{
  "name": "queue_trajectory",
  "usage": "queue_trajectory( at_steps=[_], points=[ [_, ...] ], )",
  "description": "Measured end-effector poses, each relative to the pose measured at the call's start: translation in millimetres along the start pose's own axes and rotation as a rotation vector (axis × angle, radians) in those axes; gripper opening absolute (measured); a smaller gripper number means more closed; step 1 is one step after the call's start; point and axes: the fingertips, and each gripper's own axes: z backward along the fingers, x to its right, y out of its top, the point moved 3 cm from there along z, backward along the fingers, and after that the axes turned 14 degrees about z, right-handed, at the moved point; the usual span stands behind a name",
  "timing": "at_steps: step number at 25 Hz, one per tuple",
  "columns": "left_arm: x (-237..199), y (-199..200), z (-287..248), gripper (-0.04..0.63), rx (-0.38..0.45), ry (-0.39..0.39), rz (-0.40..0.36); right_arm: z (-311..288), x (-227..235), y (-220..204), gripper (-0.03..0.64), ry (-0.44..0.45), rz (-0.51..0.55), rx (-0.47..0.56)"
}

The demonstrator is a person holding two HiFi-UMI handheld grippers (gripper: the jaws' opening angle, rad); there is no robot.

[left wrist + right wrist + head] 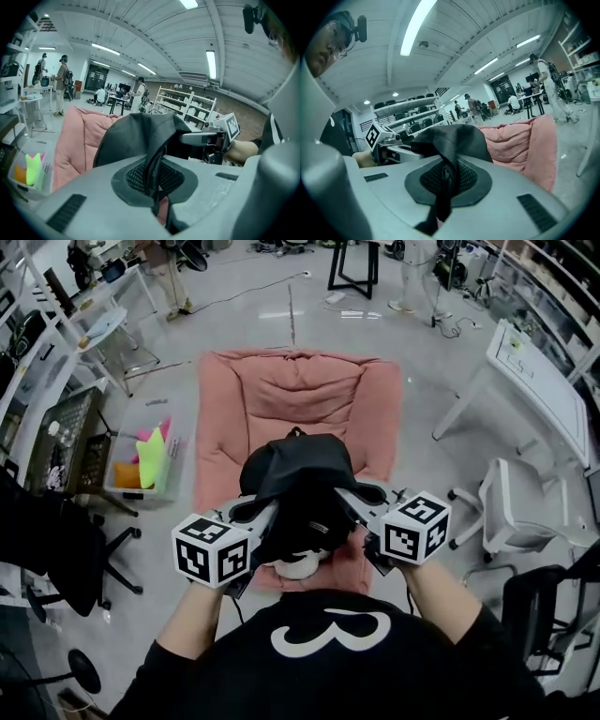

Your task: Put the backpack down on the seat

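Observation:
A black backpack (302, 486) hangs between my two grippers above the front half of a pink cushioned seat (300, 395). My left gripper (261, 514) is shut on a black strap (152, 176) of the backpack, the strap pinched between the grey jaws. My right gripper (349, 502) is shut on another black strap (441, 187). In the left gripper view the backpack (136, 136) bulges just beyond the jaws with the pink seat (75, 140) behind it; the right gripper (213, 137) shows across. In the right gripper view the backpack (450, 136) sits before the pink seat (525, 145).
A clear bin (145, 460) with bright coloured items stands left of the seat. A white chair (511, 507) and white table (539, 381) are on the right, a black office chair (66, 540) on the left. People stand in the background.

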Motion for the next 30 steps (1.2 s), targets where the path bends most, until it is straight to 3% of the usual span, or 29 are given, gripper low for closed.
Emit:
queue_trajectory(
  at_steps=[6,12,19,24,27,30],
  points=[
    [-51.8,31.0,-50.5,0.012,-0.058,-0.059,-0.040,-43.8,43.8,-3.8,0.012,-0.135,-0.009,-0.036],
    [-97.6,37.6,-98.1,0.012,-0.129,-0.087,-0.062,-80.8,79.9,-26.6,0.012,-0.224,-0.022,-0.107],
    [-138.8,29.8,-146.9,0.012,-0.163,-0.058,-0.078,-114.3,114.1,-62.9,0.012,-0.323,-0.007,-0.166],
    [-166.8,31.3,-173.7,0.012,-0.203,-0.033,-0.063,-138.6,132.6,-77.0,0.012,-0.346,0.033,-0.209],
    [-180.6,27.1,-186.2,0.013,-0.195,-0.001,-0.032,-150.5,140.4,-88.6,0.014,-0.361,0.045,-0.187],
    [-188.1,23.1,-195.8,0.012,-0.188,0.034,-0.045,-158.9,149.4,-99.6,0.014,-0.379,-0.027,-0.142]
  ],
)
